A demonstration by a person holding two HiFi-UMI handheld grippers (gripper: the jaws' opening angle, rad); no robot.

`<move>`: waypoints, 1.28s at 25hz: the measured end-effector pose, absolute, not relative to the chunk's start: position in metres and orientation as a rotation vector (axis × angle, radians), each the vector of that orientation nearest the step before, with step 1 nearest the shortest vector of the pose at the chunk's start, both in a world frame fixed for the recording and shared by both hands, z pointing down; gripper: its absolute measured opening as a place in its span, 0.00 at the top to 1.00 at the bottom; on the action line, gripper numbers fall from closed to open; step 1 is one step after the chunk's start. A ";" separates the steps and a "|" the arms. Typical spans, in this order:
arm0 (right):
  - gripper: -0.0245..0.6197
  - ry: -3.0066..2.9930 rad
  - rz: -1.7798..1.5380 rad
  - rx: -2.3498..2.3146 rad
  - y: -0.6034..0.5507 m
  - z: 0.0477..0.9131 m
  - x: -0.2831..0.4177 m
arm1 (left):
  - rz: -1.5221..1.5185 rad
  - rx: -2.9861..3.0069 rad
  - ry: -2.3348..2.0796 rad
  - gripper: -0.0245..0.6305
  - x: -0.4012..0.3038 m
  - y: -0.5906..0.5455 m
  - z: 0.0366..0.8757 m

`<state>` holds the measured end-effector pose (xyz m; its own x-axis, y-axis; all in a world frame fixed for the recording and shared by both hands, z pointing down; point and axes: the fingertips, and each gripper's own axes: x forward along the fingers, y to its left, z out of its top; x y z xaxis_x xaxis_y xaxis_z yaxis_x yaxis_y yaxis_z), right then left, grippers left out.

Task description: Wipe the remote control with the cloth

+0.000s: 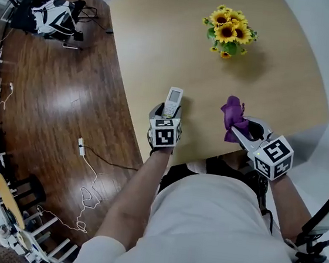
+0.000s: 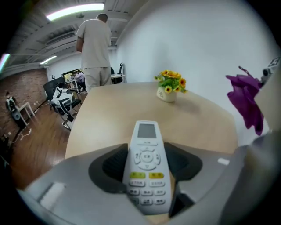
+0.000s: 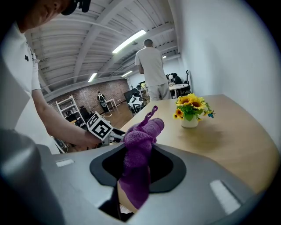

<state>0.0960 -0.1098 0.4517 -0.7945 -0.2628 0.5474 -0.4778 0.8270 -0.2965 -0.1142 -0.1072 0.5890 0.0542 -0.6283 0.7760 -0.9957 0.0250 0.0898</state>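
Note:
A white remote control point(image 1: 173, 100) point(image 2: 147, 165) with a small screen and two yellow buttons is held over the near edge of the wooden table point(image 1: 180, 41). My left gripper point(image 1: 168, 112) point(image 2: 147, 169) is shut on its lower half, buttons facing the camera. To the right, my right gripper point(image 1: 239, 130) point(image 3: 137, 169) is shut on a bunched purple cloth point(image 1: 233, 118) point(image 3: 139, 154), which also shows at the right edge of the left gripper view point(image 2: 246, 101). Cloth and remote are apart, with a gap of table between them.
A white pot of sunflowers point(image 1: 229, 30) point(image 2: 169, 87) point(image 3: 191, 110) stands at mid-table. A person in white point(image 2: 95, 48) point(image 3: 153, 70) stands at the table's far end. Office chairs point(image 1: 48, 14) and cables point(image 1: 87, 190) lie on the wood floor to the left.

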 end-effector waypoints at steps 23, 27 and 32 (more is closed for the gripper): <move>0.77 -2.568 0.647 0.460 -0.101 0.461 0.136 | 0.881 1.599 -1.739 0.43 -0.133 -0.045 0.570; 0.77 -2.574 0.682 0.418 -0.084 0.478 0.141 | 0.865 1.623 -1.731 0.43 -0.126 0.009 0.544; 0.77 -2.569 0.656 0.441 -0.068 0.488 0.143 | 0.803 1.779 -1.709 0.44 -0.095 0.050 0.515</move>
